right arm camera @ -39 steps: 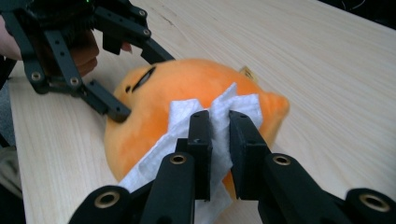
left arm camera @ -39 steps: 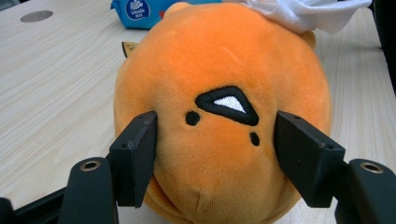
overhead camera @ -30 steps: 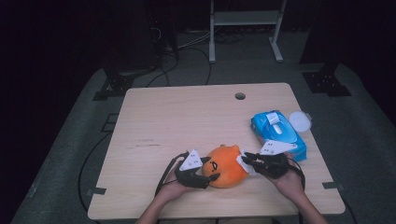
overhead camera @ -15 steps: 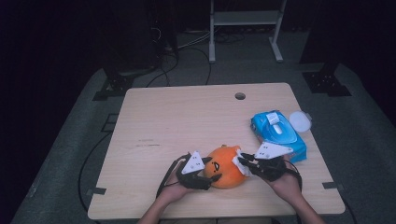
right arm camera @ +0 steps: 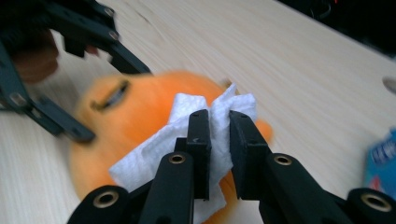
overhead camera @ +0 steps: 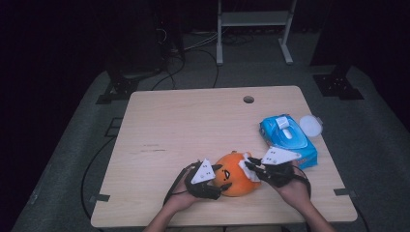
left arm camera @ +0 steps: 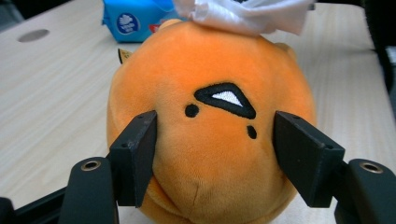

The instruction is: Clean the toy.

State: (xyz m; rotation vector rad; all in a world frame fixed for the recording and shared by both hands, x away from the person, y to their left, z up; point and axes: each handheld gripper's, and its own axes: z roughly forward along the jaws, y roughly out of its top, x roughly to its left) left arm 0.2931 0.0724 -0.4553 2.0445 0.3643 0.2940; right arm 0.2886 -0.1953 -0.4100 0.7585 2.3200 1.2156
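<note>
An orange plush toy (overhead camera: 235, 174) with a stitched black eye lies near the table's front edge. My left gripper (overhead camera: 212, 185) is shut on it, both jaws pressed into the sides of the plush toy (left arm camera: 210, 130). My right gripper (overhead camera: 249, 167) is shut on a crumpled white wipe (right arm camera: 205, 123), and the wipe (left arm camera: 247, 14) rests against the far top of the toy. The plush toy (right arm camera: 135, 116) looks blurred behind the wipe in the right gripper view.
A blue pack of wipes (overhead camera: 287, 137) lies to the right of the toy, with a round white lid (overhead camera: 310, 125) beside it. A cable hole (overhead camera: 248, 99) sits near the far edge of the wooden table (overhead camera: 193, 125).
My right gripper with the wipe has shifted slightly up and right along the toy's top. The left gripper and the toy stay put.
</note>
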